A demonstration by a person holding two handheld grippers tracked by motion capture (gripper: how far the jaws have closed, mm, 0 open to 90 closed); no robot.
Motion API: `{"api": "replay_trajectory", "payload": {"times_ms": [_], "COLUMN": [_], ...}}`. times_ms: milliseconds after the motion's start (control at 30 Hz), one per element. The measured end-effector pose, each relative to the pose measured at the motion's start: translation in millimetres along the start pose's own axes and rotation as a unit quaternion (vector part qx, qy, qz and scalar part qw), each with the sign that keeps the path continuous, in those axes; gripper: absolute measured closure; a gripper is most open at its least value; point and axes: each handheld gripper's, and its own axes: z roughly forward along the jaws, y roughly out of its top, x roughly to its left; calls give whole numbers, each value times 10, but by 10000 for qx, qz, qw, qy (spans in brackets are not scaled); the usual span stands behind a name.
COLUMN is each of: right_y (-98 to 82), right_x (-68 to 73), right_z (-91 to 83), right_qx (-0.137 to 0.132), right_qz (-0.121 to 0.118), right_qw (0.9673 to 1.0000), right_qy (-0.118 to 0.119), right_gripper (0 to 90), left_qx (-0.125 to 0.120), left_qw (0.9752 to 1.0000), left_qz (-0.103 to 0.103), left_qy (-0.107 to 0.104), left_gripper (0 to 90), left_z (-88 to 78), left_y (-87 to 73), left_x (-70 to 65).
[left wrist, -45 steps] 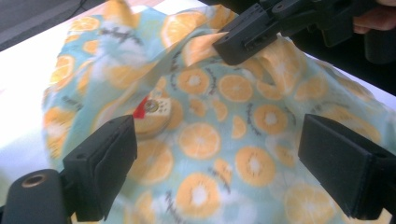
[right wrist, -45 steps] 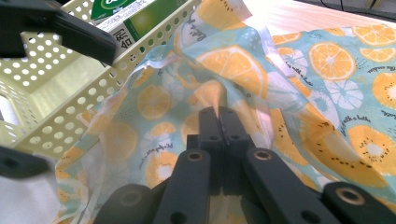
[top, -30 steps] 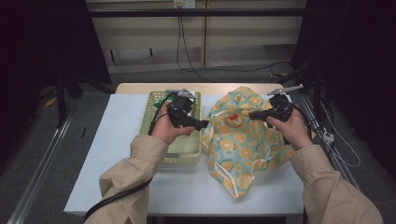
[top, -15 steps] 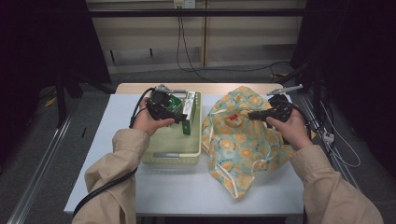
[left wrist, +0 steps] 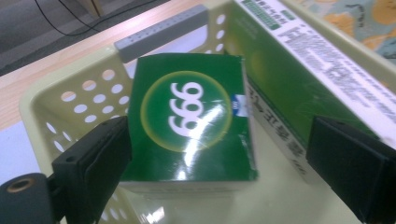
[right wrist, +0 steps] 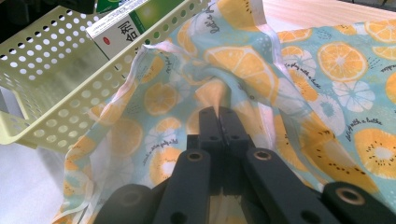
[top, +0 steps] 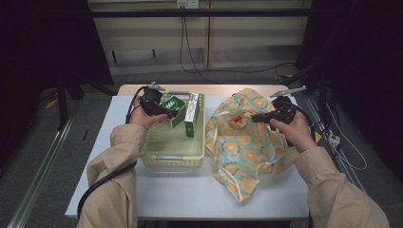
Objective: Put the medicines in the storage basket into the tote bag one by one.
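White table (top: 190, 190), dark room behind. Green box (left wrist: 191, 116) lies inside the pale yellow basket (top: 176, 154), between the spread, unclenched jaws of the left gripper (left wrist: 224, 163); pads not pressing it. Taller box (left wrist: 299, 74) leans just beside it. Right of the basket, right gripper (right wrist: 218, 114) clenched on the fruit-print bag (right wrist: 327, 93).

A white surface (top: 190, 190) with a wooden far edge stands on grey floor (top: 38, 156); black cables (top: 223, 71) trail before a pale wall panel (top: 152, 38).
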Motion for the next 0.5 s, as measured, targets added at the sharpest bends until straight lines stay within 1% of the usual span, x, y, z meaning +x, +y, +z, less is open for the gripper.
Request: {"api": "replay_trajectory", "payload": {"times_ms": [33, 67, 100, 133, 167, 200, 233, 267, 300, 367, 400, 433, 500], "right_y": [1, 3, 3, 2, 1, -1, -2, -3, -3, -3, -4, -4, -4], "right_x": [0, -2, -3, -4, -5, -5, -6, -6, -9, -12, -12, -10, -5], "right_z": [-1, -3, -5, -5, -5, -5, -3, -3, -2, -2, -2, -1, 0], "right_qx": [-1, -8, -12, -14, -7, 3, 11, 17, 13, 12, 10, 14, 18], "right_qz": [1, -6, 1, 4, -3, 7, 0, -1, 5, 10, 15, 14, 1], "right_qw": [10000, 10000, 10000, 10000, 10000, 10000, 10000, 10000, 10000, 10000, 10000, 10000, 10000], "right_qy": [3, 3, 15, 18, 18, 23, 21, 23, 27, 20, 24, 27, 35], "right_gripper": [900, 900, 900, 900, 900, 900, 900, 900, 900, 900, 900, 900, 900], "left_qx": [113, 128, 145, 166, 137, 117, 103, 163, 247, 374, 377, 462, 576], "left_qw": [9999, 9998, 9998, 9998, 9998, 9999, 9998, 9998, 9996, 9991, 9990, 9984, 9976], "left_qz": [-9, -117, -167, -99, -25, 26, 17, 32, 50, 150, 138, 228, 226], "left_qy": [41, 128, 14, 83, 114, 87, 139, 116, 145, 148, 191, 220, 307], "left_gripper": [73, 79, 84, 86, 84, 83, 84, 86, 85, 83, 76, 74, 75], "left_z": [21, 44, 55, 58, 62, 65, 83, 99, 118, 138, 149, 154, 178], "left_y": [5, 10, 15, 27, 37, 47, 53, 57, 64, 73, 76, 81, 82], "left_x": [21, 18, 35, 47, 47, 47, 30, 28, 19, 6, -9, -10, -26]}}
